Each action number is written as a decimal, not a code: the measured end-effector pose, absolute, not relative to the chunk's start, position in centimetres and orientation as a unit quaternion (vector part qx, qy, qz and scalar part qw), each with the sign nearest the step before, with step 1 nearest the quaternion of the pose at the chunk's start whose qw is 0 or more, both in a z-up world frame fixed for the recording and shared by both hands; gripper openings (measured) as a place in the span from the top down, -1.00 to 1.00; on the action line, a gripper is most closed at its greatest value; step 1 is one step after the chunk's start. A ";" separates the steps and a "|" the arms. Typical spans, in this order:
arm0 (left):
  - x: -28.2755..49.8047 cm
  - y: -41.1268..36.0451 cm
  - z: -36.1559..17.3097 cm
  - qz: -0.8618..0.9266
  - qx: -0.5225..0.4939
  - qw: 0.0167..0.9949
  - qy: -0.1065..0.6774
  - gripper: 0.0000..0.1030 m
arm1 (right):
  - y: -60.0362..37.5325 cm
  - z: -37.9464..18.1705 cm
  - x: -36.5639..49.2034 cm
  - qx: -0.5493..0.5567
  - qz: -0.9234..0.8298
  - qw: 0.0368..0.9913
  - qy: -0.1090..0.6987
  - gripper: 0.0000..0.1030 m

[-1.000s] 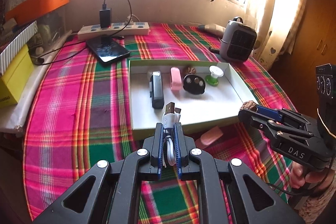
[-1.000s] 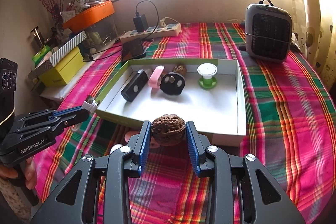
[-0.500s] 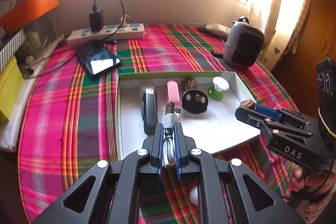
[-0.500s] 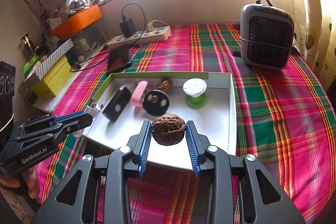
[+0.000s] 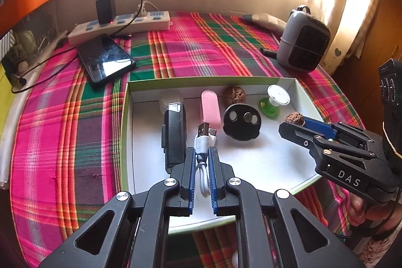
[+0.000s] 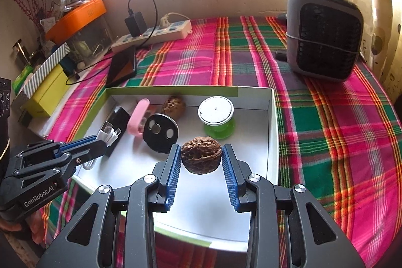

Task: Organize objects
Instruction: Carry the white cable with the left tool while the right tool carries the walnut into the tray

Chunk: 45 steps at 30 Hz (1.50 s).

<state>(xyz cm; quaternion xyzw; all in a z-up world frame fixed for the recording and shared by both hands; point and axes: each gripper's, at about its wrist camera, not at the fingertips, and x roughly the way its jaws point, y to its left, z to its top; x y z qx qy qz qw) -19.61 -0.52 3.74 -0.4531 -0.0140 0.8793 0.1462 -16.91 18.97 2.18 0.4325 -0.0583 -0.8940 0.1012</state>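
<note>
My left gripper [image 5: 202, 155] is shut on a coiled white USB cable [image 5: 204, 142] and holds it above the white tray [image 5: 253, 162]. My right gripper [image 6: 201, 155] is shut on a brown walnut [image 6: 201, 158], over the tray's [image 6: 272, 132] right part. In the tray lie a black device [image 5: 174, 135], a pink case [image 5: 210, 108], a second walnut [image 5: 235, 96], a black disc [image 5: 242, 121] and a green-and-white spool [image 5: 275, 101]. The right gripper also shows in the left wrist view [image 5: 292, 123], and the left one in the right wrist view [image 6: 100, 142].
A phone [image 5: 105, 60] and a power strip [image 5: 120, 27] with a charger lie behind the tray on the plaid cloth. A grey heater [image 6: 324, 33] stands at the back right. Yellow and orange boxes [image 6: 45, 92] sit at the left edge.
Both grippers have moved forward over the tray, carrying the cable and the walnut. Both grips are unchanged.
</note>
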 end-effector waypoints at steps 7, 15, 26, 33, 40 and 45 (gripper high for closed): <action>-20.5 -0.6 3.4 0.879 -0.455 0.141 -0.013 0.83 | 18.6 1.8 -17.9 0.439 -0.891 0.106 -0.054 0.32; -21.4 -1.2 3.4 0.883 -0.452 0.128 -0.013 0.83 | 18.1 1.7 -18.9 0.438 -0.890 0.111 -0.051 0.33; -22.5 -2.0 2.9 0.882 -0.455 0.117 -0.019 0.83 | 17.7 1.2 -19.9 0.442 -0.889 0.111 -0.044 0.33; -22.8 -1.7 2.6 0.880 -0.458 0.120 -0.018 0.83 | 17.4 1.1 -20.3 0.439 -0.891 0.111 -0.038 0.32; -22.9 -1.5 2.5 0.880 -0.459 0.121 -0.019 0.83 | 17.4 1.0 -20.5 0.434 -0.894 0.108 -0.034 0.32; -23.0 -1.3 2.3 0.878 -0.462 0.121 -0.018 0.82 | 17.4 1.0 -20.5 0.433 -0.894 0.110 -0.032 0.32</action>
